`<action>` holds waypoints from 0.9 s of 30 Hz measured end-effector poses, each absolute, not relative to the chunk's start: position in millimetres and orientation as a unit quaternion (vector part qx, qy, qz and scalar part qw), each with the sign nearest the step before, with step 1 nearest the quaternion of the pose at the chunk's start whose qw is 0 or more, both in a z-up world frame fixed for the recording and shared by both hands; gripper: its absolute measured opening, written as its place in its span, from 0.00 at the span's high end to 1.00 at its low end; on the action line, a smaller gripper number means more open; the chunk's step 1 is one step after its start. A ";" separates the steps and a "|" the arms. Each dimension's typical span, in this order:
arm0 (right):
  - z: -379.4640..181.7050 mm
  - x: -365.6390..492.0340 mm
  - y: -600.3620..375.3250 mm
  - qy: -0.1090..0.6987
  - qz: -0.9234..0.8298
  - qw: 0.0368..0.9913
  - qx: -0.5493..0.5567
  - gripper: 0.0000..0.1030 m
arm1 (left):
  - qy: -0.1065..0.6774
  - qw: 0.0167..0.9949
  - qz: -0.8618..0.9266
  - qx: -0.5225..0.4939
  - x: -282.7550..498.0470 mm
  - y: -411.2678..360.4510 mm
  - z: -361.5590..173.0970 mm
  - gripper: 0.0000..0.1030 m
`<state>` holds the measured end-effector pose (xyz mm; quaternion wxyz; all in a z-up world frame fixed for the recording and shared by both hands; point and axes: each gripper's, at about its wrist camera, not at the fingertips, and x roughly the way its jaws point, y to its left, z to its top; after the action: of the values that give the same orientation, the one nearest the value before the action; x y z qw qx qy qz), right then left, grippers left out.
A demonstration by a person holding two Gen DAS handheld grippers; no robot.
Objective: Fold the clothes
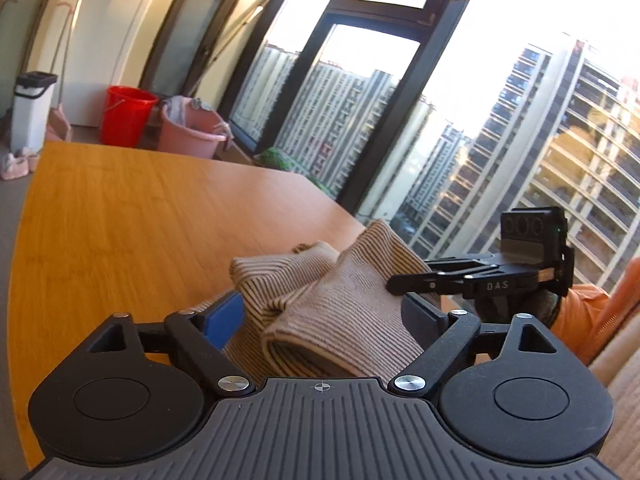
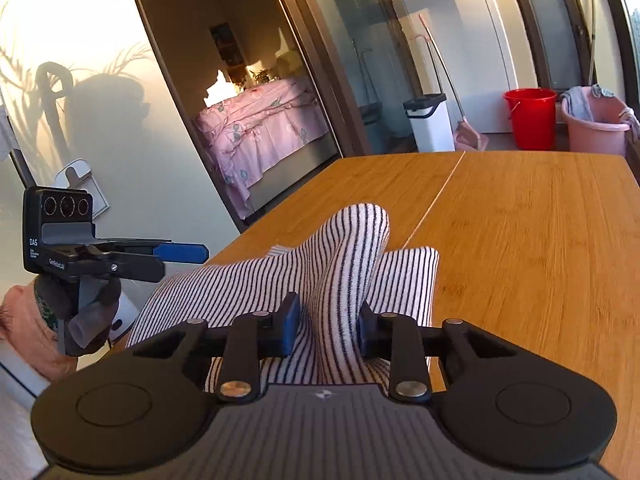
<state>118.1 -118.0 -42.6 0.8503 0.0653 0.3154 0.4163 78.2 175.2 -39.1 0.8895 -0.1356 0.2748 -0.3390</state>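
Observation:
A striped garment (image 1: 332, 300), white with thin dark stripes, lies bunched at the near edge of the wooden table (image 1: 120, 208). My left gripper (image 1: 324, 316) has its jaws wide apart with folds of cloth lying between them, not pinched. My right gripper (image 2: 328, 326) is shut on a raised fold of the striped garment (image 2: 348, 256), which stands up between the blue pads (image 2: 290, 326). The right gripper also shows in the left wrist view (image 1: 394, 284), touching the cloth from the right. The left gripper shows at the left of the right wrist view (image 2: 200, 254).
The table (image 2: 520, 240) stretches far ahead. Beyond its far edge stand a red bucket (image 1: 126, 114), a pink basin (image 1: 192, 132) and a white bin (image 1: 30, 110). Large windows (image 1: 360, 120) line the right. A bed with pink bedding (image 2: 264, 132) shows through a doorway.

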 end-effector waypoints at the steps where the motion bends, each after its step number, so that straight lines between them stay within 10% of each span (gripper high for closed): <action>1: -43.3 116.0 -123.5 0.319 0.418 0.848 0.071 0.74 | 0.281 0.886 -0.344 -0.131 81.2 169.4 -42.9 0.11; 6: -42.9 108.2 -132.4 0.310 0.421 0.850 0.067 0.74 | 0.306 0.874 -0.356 -0.124 104.4 148.6 -60.4 0.16; 12: -43.3 126.3 -120.8 0.297 0.393 0.868 0.061 0.64 | 0.290 0.885 -0.345 -0.115 106.1 147.5 -55.8 0.51; 18: -35.8 135.1 -113.9 0.311 0.407 0.854 0.096 0.86 | 0.303 0.866 -0.353 -0.181 111.7 163.2 -54.7 0.63; 27: -21.9 197.2 -86.3 0.299 0.419 0.849 0.120 0.86 | 0.325 0.895 -0.267 -0.149 151.3 178.6 -54.0 0.63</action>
<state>197.2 -86.3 -21.9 0.8489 0.1195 0.2987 0.4194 151.3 178.6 -54.0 0.8949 -0.1495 0.3246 -0.2673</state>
